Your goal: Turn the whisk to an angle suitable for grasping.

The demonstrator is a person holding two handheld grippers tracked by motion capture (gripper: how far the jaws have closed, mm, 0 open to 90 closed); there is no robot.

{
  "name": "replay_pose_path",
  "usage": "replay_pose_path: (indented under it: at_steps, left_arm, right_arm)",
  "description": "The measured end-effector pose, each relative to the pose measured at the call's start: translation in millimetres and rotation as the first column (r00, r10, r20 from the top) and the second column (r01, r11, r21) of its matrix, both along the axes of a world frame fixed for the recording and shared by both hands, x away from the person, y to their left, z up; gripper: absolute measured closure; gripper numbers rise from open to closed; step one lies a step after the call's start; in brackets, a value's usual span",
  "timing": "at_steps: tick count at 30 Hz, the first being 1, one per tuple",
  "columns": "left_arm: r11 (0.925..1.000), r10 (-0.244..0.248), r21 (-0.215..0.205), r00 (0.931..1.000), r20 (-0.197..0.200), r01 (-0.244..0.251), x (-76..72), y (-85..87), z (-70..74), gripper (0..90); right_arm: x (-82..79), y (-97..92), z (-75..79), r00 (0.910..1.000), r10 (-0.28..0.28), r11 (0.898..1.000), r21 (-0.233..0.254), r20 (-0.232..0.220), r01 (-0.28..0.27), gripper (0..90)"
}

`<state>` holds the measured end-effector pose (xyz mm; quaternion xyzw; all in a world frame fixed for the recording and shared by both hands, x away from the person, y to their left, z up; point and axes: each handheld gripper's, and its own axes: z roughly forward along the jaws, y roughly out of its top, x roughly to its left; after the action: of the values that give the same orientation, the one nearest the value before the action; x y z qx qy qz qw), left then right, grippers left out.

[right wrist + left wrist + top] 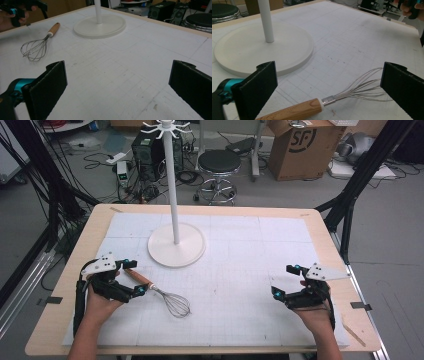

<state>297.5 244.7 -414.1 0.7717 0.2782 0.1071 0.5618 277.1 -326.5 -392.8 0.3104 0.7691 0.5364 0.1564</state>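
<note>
Wood and wire: we see the whisk lying flat on the white mat, handle toward our left hand.
Left gripper: we hold its jaws wide apart, straddling the whisk's handle without touching it.
Stand: just beyond the whisk.
Right gripper: jaws apart on nothing, well away from the whisk.
</note>
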Motion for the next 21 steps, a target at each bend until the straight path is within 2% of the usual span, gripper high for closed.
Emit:
replay_pose_path:
  at_steps: [8, 9, 10, 11, 13, 14, 15, 17, 18, 20, 21]
  left_arm:
    - [1.0, -0.006, 0.001, 0.9999, -0.014, 0.006, 2.8, 2.8, 2.8, 1.7]
    - [0.9998, -0.005, 0.02, 0.9998, -0.018, 0.006, 4.1, 2.9, 4.2, 1.7]
    - [0.9983, -0.003, 0.058, 0.9997, -0.024, 0.004, 6.3, 2.9, 6.4, 1.7]
    - [0.9983, -0.003, 0.058, 0.9997, -0.024, 0.004, 6.3, 2.9, 6.4, 1.7]
    - [0.992, -0.01, 0.125, 0.999, -0.043, 0.016, 10.5, 3.6, 10.5, 1.7]
    - [0.992, -0.01, 0.125, 0.999, -0.043, 0.016, 10.5, 3.6, 10.5, 1.7]
    - [0.9857, -0.019, 0.166, 0.9983, -0.055, 0.028, 12.9, 4.3, 13.0, 1.7]
    - [0.9751, -0.019, 0.219, 0.9978, -0.063, 0.033, 15.3, 5.4, 16.5, 1.7]
    - [0.9751, -0.019, 0.219, 0.9978, -0.063, 0.033, 15.3, 5.4, 16.5, 1.7]
    - [0.9654, -0.023, 0.257, 0.9973, -0.07, 0.04, 18.7, 5.5, 20.2, 1.7]
    - [0.963, -0.031, 0.265, 0.9967, -0.075, 0.05, 21.8, 5.4, 23.6, 1.7]
  right_arm:
    - [-2.5, -1.5, 0.3, 1.0, -0.003, 1.0, -0.01, 0.009, 0.003, 0.2]
    - [-3.1, -1.9, 0.0, 1.0, -0.002, 1.0, -0.006, 0.008, 0.003, 0.2]
    - [-3.6, -2.3, -0.3, 1.0, -0.004, 1.0, -0.005, 0.005, 0.004, 0.2]
    - [-3.6, -2.3, -0.3, 1.0, -0.004, 1.0, -0.005, 0.005, 0.004, 0.2]
    - [-3.7, -3.1, -1.9, 1.0, -0.005, 1.0, -0.003, 0.004, 0.005, 0.2]
    - [-3.6, -3.1, -2.3, 1.0, -0.003, 1.0, -0.006, 0.003, 0.003, 0.3]
    - [-3.2, -2.8, -2.9, 1.0, -0.003, 1.0, -0.005, 0.003, 0.003, 0.2]
    - [-2.2, -1.8, -3.8, 1.0, 0.001, 1.0, -0.013, 0.001, -0.001, 0.2]
    - [-2.0, -1.1, -4.1, 1.0, -0.002, 1.0, -0.018, -0.002, 0.002, 0.3]
    - [-1.9, 0.1, -4.5, 1.0, 0.002, 1.0, -0.022, -0.009, -0.002, 0.2]
    - [-2.0, 0.7, -4.7, 0.9999, 0.0, 1.0, -0.025, -0.01, 0.0, 0.3]
